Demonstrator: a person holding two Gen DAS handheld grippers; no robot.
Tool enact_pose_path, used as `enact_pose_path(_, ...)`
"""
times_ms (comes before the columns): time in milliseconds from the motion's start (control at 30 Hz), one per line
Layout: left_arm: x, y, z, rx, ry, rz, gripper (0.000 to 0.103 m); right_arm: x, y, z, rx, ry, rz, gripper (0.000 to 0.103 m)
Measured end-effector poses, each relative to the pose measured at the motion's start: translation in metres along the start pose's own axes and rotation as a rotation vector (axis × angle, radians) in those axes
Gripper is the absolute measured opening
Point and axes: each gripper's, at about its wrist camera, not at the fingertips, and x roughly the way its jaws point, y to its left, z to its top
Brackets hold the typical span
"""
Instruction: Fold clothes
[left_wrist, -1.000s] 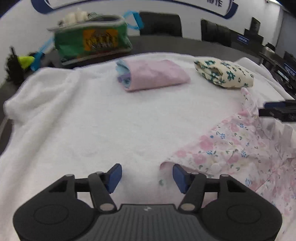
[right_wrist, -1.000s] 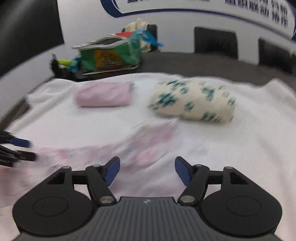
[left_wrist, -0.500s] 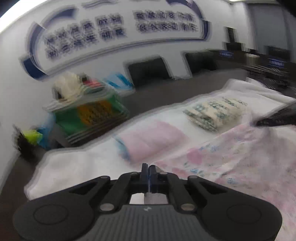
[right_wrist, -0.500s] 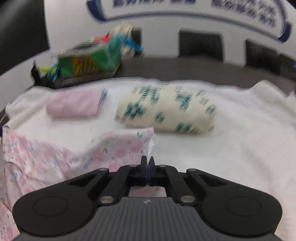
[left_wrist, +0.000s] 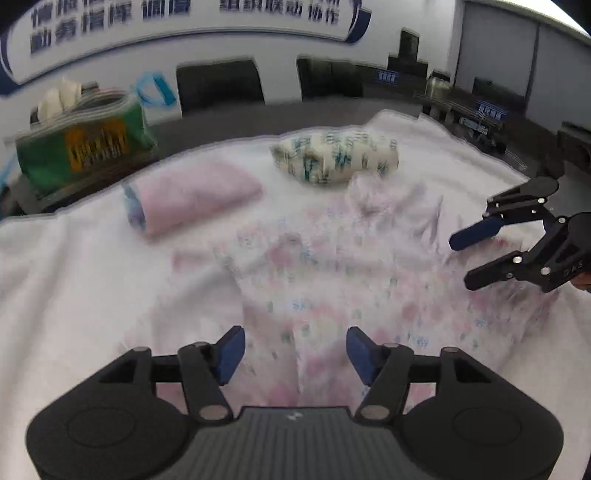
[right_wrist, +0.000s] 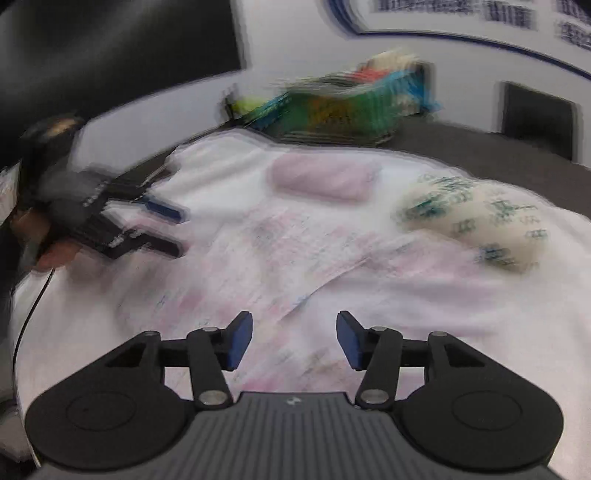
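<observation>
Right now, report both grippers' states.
Left gripper: open, jaws just opened, holding nothing, above the floral garment.
Right gripper: open, jaws just opened, holding nothing.

- Ahead at 12 o'clock, the pink folded bundle (left_wrist: 192, 199) and the patterned bundle (left_wrist: 336, 160) block the white towel (left_wrist: 74, 280).
- At 9 o'clock the towel is bare.
- The green bag (left_wrist: 81, 144) stands at 11 o'clock.

Pink-flowered white garment (left_wrist: 332, 280), plain pink bundle (left_wrist: 192, 199), cream bundle with teal flowers (left_wrist: 332, 158), white towel (left_wrist: 74, 277).
</observation>
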Motion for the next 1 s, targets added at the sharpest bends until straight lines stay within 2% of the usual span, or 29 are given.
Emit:
enact_pose_path(67,0.005,0.002,-0.005,-0.053,0.036,-0.024,0.000,0.017,-0.003,-0.005,0.004,0.059,-0.046,0.051)
enact_pose_path(100,0.004,0.004,-0.007,-0.086,0.044,-0.041,0.001,0.022,-0.006,-0.006,0.022,0.077,-0.056,0.042)
enact_pose_path(133,-0.003,0.005,-0.009,-0.106,0.020,-0.050,0.001,0.024,-0.010,-0.008,0.039,0.087,-0.042,0.016)
enact_pose_path(167,-0.017,0.003,-0.013,-0.104,-0.017,-0.050,0.001,0.021,-0.010,-0.010,0.033,0.089,-0.019,0.008)
enact_pose_path(233,-0.046,-0.001,-0.021,-0.100,-0.088,-0.055,0.000,0.002,0.007,-0.014,-0.032,0.042,-0.014,0.007)
enact_pose_path(333,-0.094,-0.020,-0.047,-0.080,-0.172,-0.120,0.000,-0.035,0.033,-0.022,-0.148,-0.034,0.014,0.006)
enact_pose_path(400,-0.123,-0.044,-0.077,-0.003,-0.172,-0.160,0.000,-0.061,0.057,-0.034,-0.237,-0.038,0.069,0.006)
enact_pose_path(500,-0.140,-0.068,-0.120,0.096,-0.121,-0.203,0.007,-0.076,0.095,-0.066,-0.394,0.118,0.213,0.010)
enact_pose_path(533,-0.145,-0.076,-0.134,0.129,-0.104,-0.217,0.010,-0.079,0.103,-0.073,-0.420,0.131,0.227,0.013)
enact_pose_path(567,-0.151,-0.080,-0.145,0.147,-0.096,-0.220,0.017,-0.083,0.112,-0.080,-0.446,0.145,0.241,0.021)
enact_pose_path(600,-0.158,-0.072,-0.147,0.107,-0.117,-0.181,0.022,-0.086,0.119,-0.085,-0.467,0.148,0.254,0.029)
enact_pose_path(633,-0.164,-0.063,-0.148,0.059,-0.144,-0.139,0.037,-0.091,0.121,-0.080,-0.458,0.103,0.264,0.046)
enact_pose_path(667,-0.170,-0.049,-0.146,-0.019,-0.189,-0.075,0.056,-0.095,0.122,-0.074,-0.448,0.056,0.270,0.060)
enact_pose_path(700,-0.173,-0.035,-0.144,-0.103,-0.220,0.026,0.063,-0.094,0.123,-0.061,-0.431,-0.001,0.262,0.065)
enact_pose_path(733,-0.172,-0.021,-0.142,-0.187,-0.235,0.141,0.064,-0.092,0.125,-0.048,-0.413,-0.056,0.251,0.071)
enact_pose_path(767,-0.170,-0.008,-0.140,-0.265,-0.244,0.249,0.063,-0.083,0.128,-0.028,-0.395,-0.099,0.228,0.072)
enact_pose_path(833,-0.162,0.012,-0.138,-0.377,-0.221,0.390,0.062,-0.058,0.135,0.011,-0.359,-0.152,0.198,0.072)
enact_pose_path(900,-0.154,0.025,-0.140,-0.435,-0.234,0.377,0.062,-0.016,0.140,0.058,-0.304,-0.168,0.193,0.072)
enact_pose_path(1000,-0.147,0.031,-0.140,-0.468,-0.241,0.305,0.062,0.068,0.160,0.122,-0.262,-0.079,0.189,0.071)
